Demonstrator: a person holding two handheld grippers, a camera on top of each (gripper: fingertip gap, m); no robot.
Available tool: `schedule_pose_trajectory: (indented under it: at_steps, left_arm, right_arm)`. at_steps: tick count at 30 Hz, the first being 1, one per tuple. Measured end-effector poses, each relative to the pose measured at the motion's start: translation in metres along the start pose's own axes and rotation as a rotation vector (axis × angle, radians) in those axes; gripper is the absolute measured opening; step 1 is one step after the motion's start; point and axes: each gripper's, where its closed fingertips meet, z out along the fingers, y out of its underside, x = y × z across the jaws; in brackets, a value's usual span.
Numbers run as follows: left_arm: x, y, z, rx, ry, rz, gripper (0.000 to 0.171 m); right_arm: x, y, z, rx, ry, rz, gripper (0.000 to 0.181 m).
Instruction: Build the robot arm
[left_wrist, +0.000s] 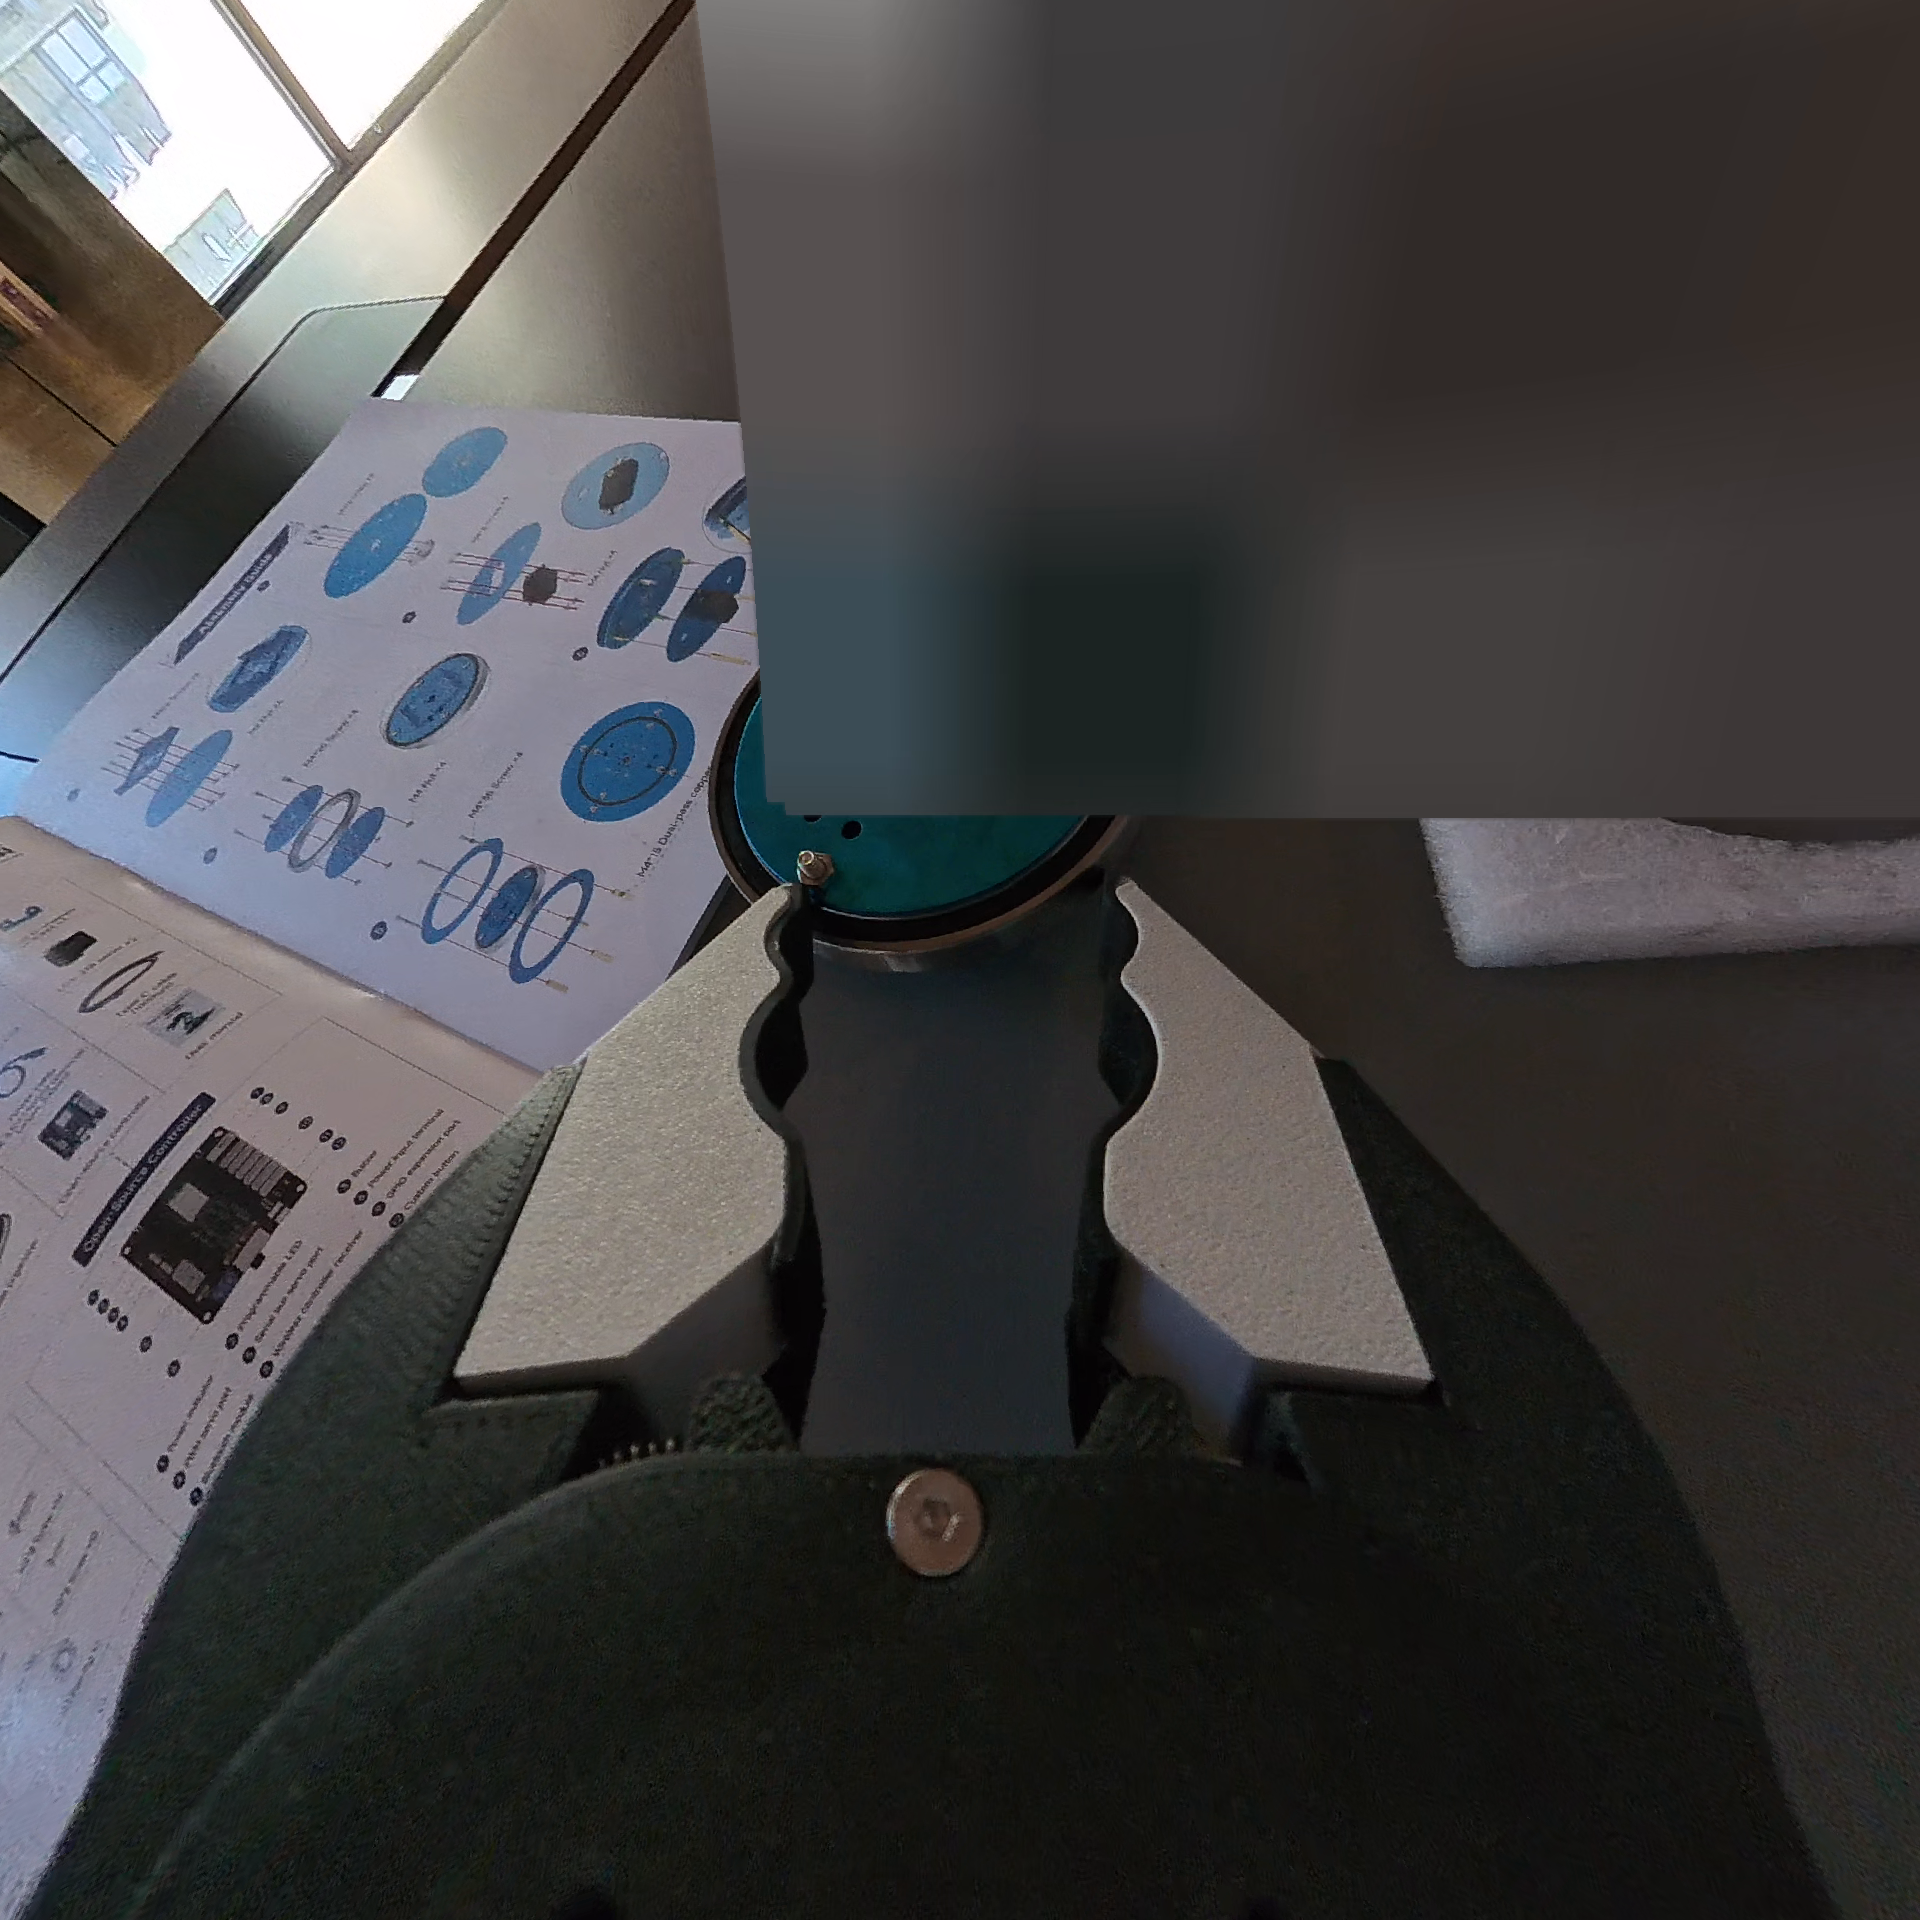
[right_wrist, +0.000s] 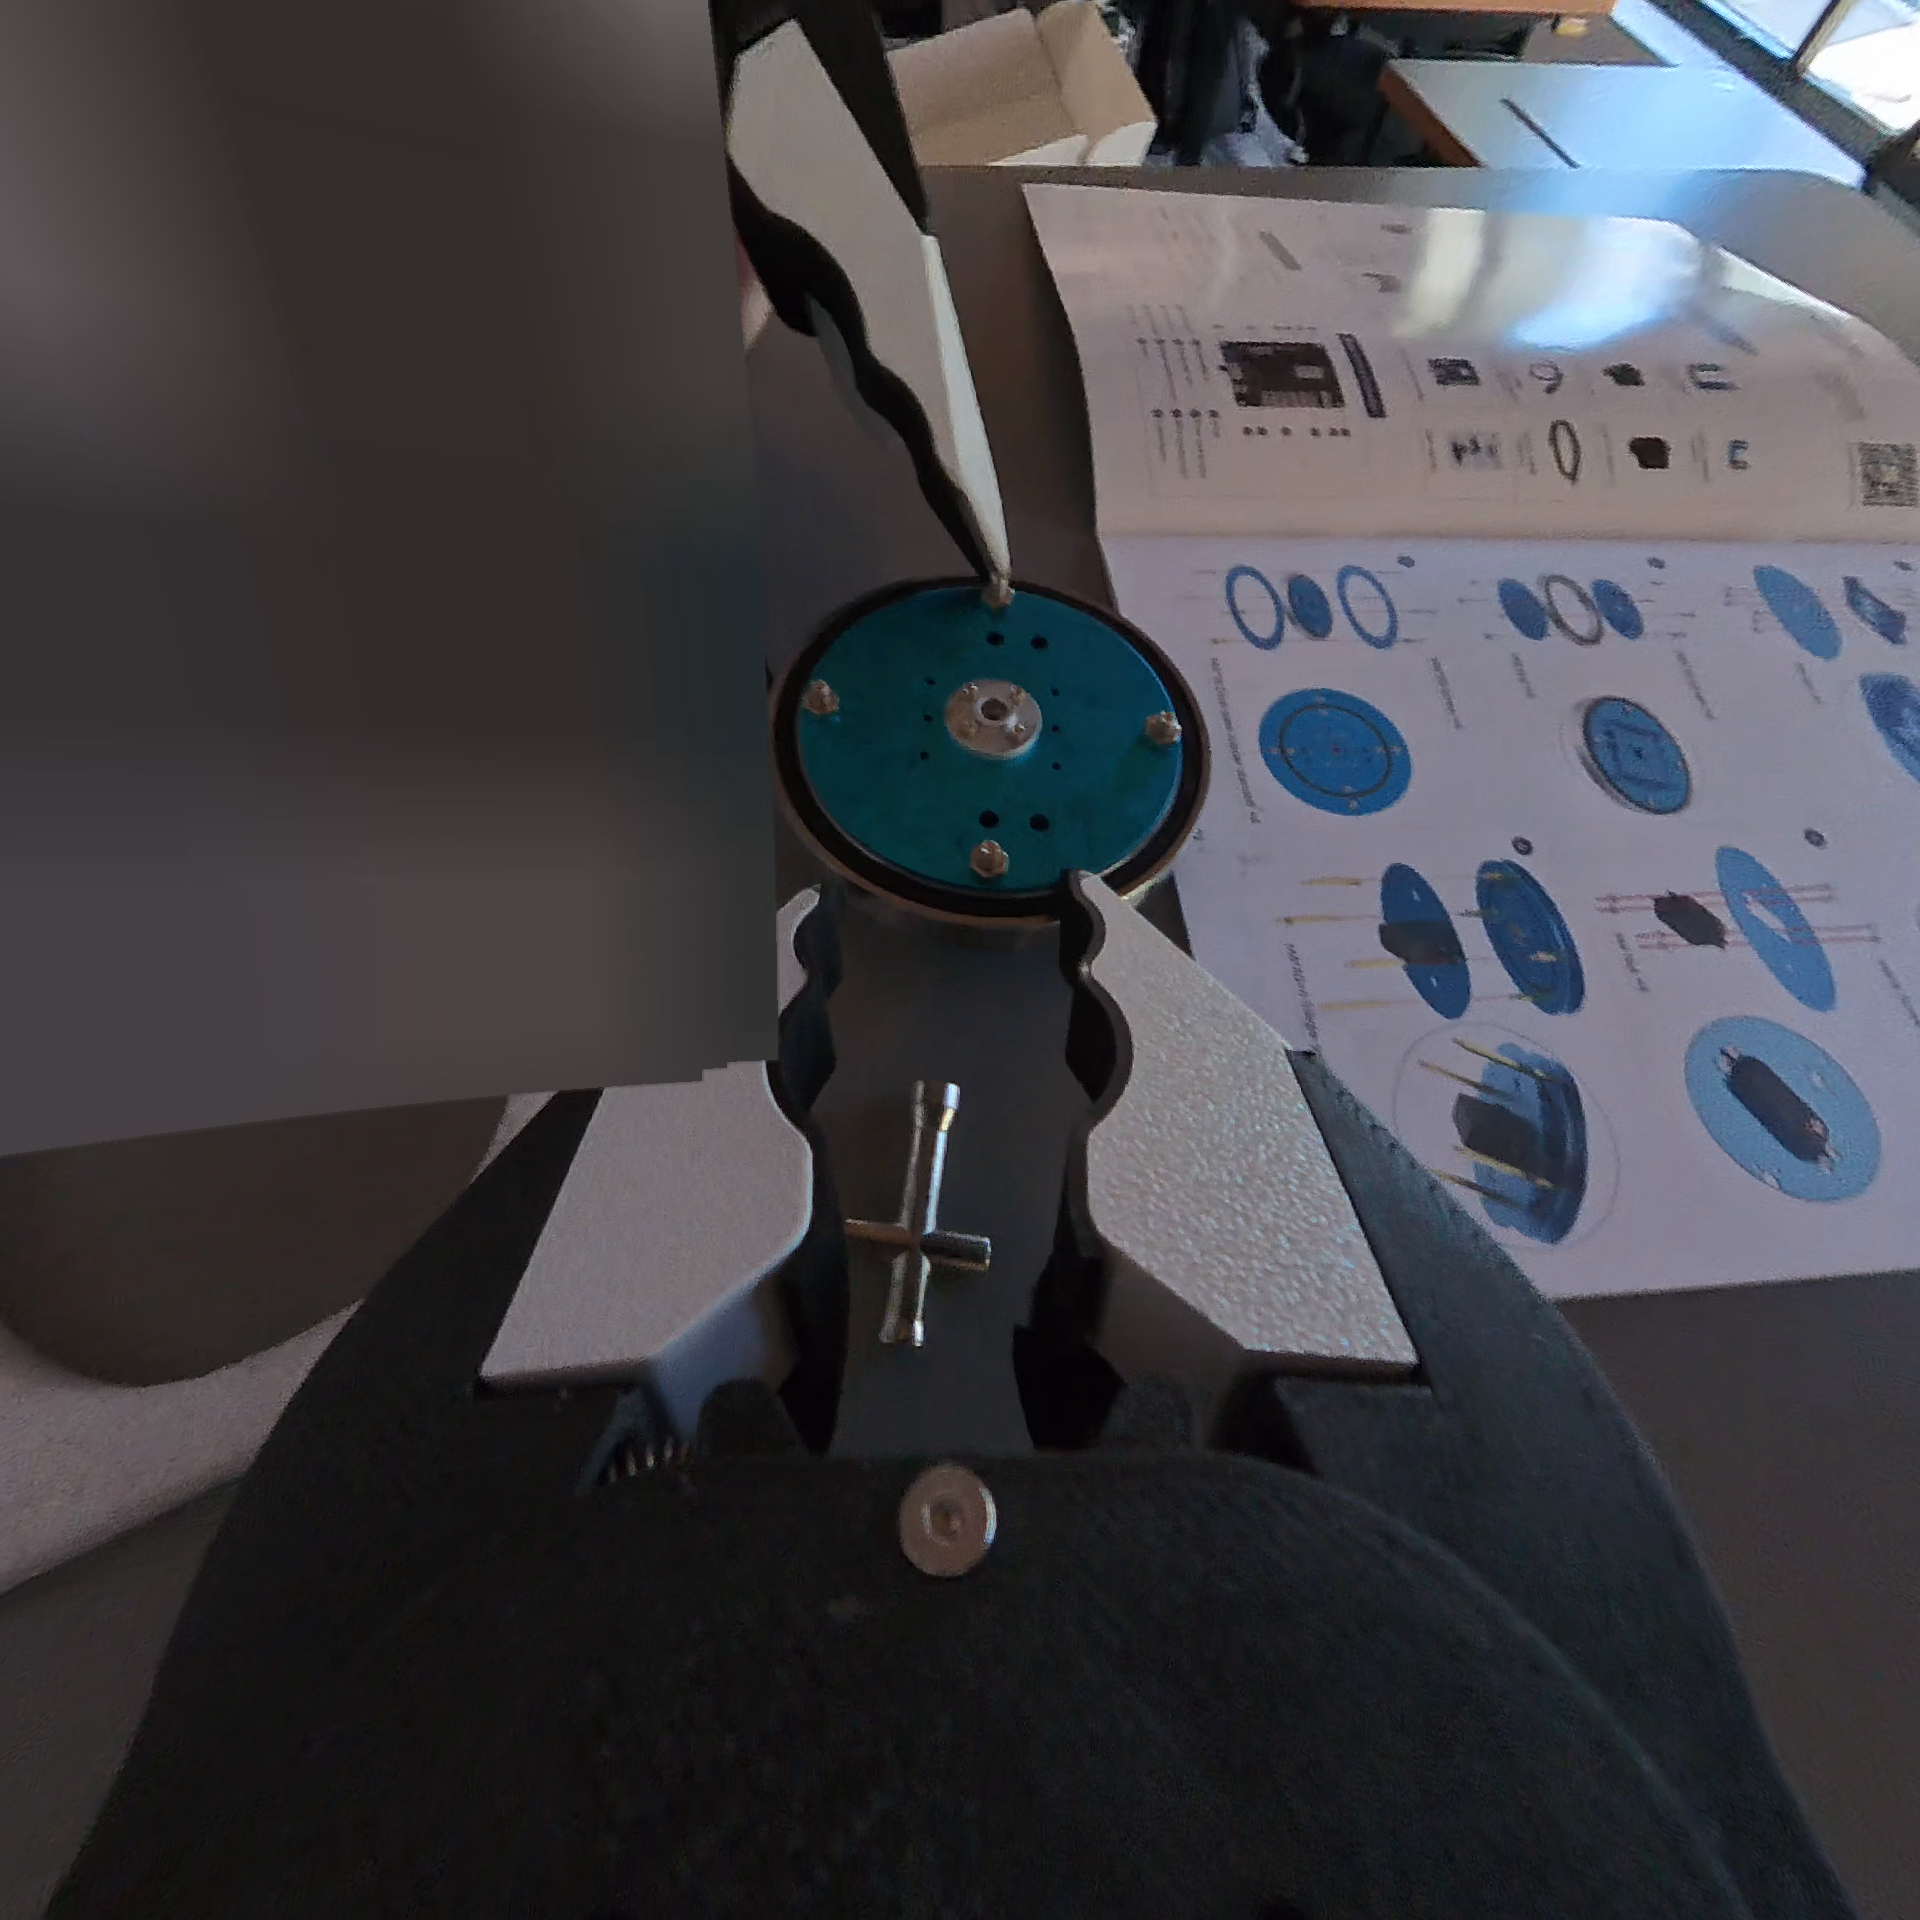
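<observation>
Your left hand-held gripper (left_wrist: 956, 894) is spread beside a nut (left_wrist: 809, 861) on the teal disc (right_wrist: 987, 743), and your right hand-held gripper (right_wrist: 935, 904) is spread too: close slowly and squarely.

Round disc (right_wrist: 987, 743) on table (right_wrist: 1714, 1455), cross wrench (right_wrist: 917, 1242) just before it, printed sheets (right_wrist: 1558, 831) to its right, foam pad (left_wrist: 1662, 894) farther off beyond.

Each gripper is showing a dark green, rough-textured body with one silver hex-socket screw. The left gripper (left_wrist: 951, 899) and right gripper (right_wrist: 940, 914) are carrying pale grey, grainy fingers with wavy black inner pads.
</observation>
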Motion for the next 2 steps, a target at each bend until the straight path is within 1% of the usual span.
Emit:
schedule_pose_trajectory:
  at_steps: [2]
  left_arm:
    - [0.0000, 0.0002, 0.0001, -0.001, 0.000, 0.000, 0.055]
  right_arm:
    - [-0.0015, -0.0015, -0.0009, 0.011, -0.011, -0.003, 0.037]
